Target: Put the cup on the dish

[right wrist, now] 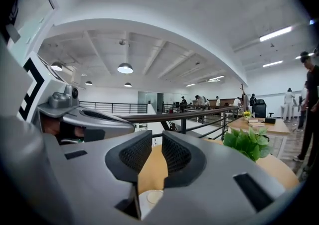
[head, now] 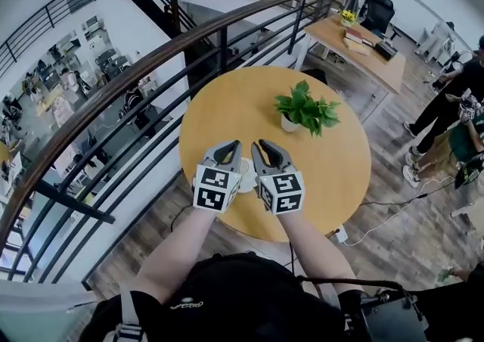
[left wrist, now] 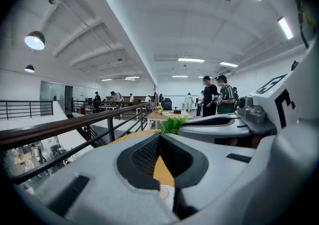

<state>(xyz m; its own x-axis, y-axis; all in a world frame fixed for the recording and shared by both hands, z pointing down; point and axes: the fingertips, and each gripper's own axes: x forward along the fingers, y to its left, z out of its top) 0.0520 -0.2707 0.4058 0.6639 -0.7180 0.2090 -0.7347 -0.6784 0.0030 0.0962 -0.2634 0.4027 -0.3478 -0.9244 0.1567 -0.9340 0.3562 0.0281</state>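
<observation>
Round wooden table (head: 227, 106) beside mezzanine railing (head: 113, 79), potted plant (head: 305, 110) toward far side. White cup (head: 246, 175) near front edge, low between both grippers; pale rim beneath possibly the dish, not confirmable. Left gripper (head: 231, 150) above table, jaws pressed together at tips, holding nothing. Right gripper (head: 266, 148) alongside, pads nearly together with slim gap, nothing in it. Judged: cup not in hand. For a clean grasp: spread wide first, come down straight, avoid clipping rim, keep spare gripper well aside.

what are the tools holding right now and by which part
Nothing. Neither the left tool nor the right tool has anything between its jaws; the cup sits on the table below them.
</observation>
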